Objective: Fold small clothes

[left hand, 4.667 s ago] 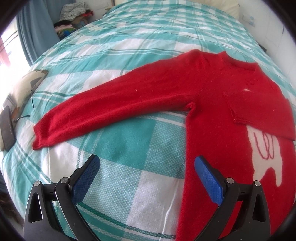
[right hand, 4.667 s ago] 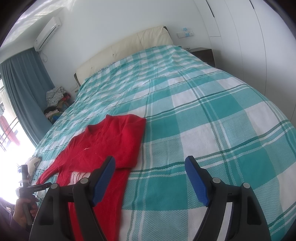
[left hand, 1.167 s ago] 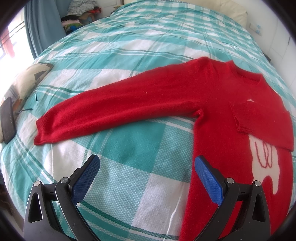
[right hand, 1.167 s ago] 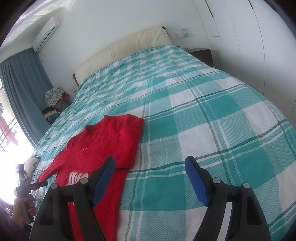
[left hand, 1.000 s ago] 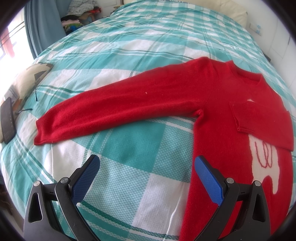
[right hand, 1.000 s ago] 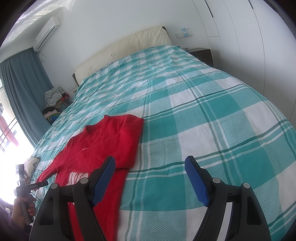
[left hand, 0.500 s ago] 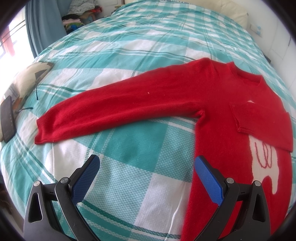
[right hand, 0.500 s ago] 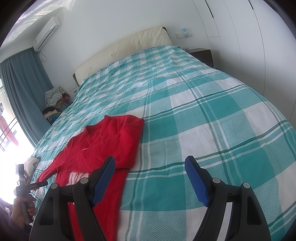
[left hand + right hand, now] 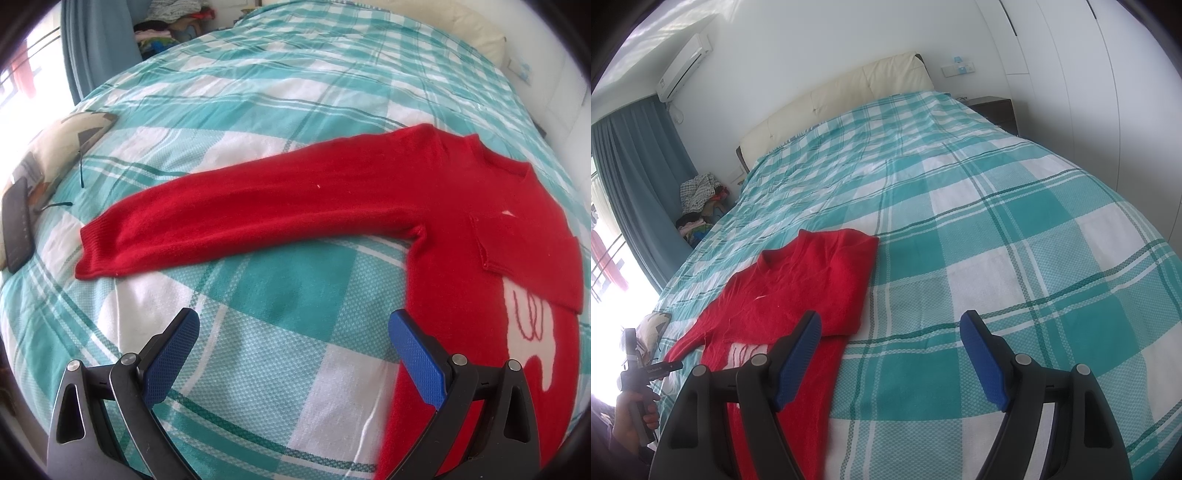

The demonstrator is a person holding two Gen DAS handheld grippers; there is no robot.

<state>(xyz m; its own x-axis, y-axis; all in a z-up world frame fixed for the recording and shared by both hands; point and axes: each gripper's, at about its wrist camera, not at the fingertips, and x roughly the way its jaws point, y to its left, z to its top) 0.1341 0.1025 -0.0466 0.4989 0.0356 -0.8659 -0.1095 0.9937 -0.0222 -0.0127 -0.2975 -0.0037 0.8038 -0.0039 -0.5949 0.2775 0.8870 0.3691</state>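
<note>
A red sweater (image 9: 461,236) lay flat on the teal-and-white checked bedspread (image 9: 280,295), near the foot end of the bed. One sleeve (image 9: 240,218) extended straight out across the cover, its cuff resting on a white square just short of a patterned cushion (image 9: 62,147) and a dark flat device (image 9: 16,225) at the bed's edge. The other sleeve (image 9: 528,262) was folded across the chest, partly covering a white motif (image 9: 532,354) with red stitching.

The left gripper (image 9: 293,347) hovered above the cover with its blue-padded fingers (image 9: 170,354) spread wide — nothing between them, nothing touched. Its right-hand pad stood over the sweater's side edge, below the armpit; whether it touched the fabric could not be told.

The right gripper (image 9: 890,354) was likewise wide open and held nothing. Between its pads lay bare bedspread; its left-hand pad stood in front of the sweater's body, beside the folded sleeve.

In the right wrist view, the sweater's folded shoulder edge (image 9: 864,280) ran in a straight line down the cover. A hand (image 9: 631,410) gripped the handle of the left gripper at the lower left corner of that view.

Background items — a cream headboard (image 9: 834,96), a blue curtain (image 9: 639,177), a wall-mounted air conditioner (image 9: 685,68), a pile of clothes (image 9: 700,199) beside the bed, and white wardrobe doors (image 9: 1108,74).
</note>
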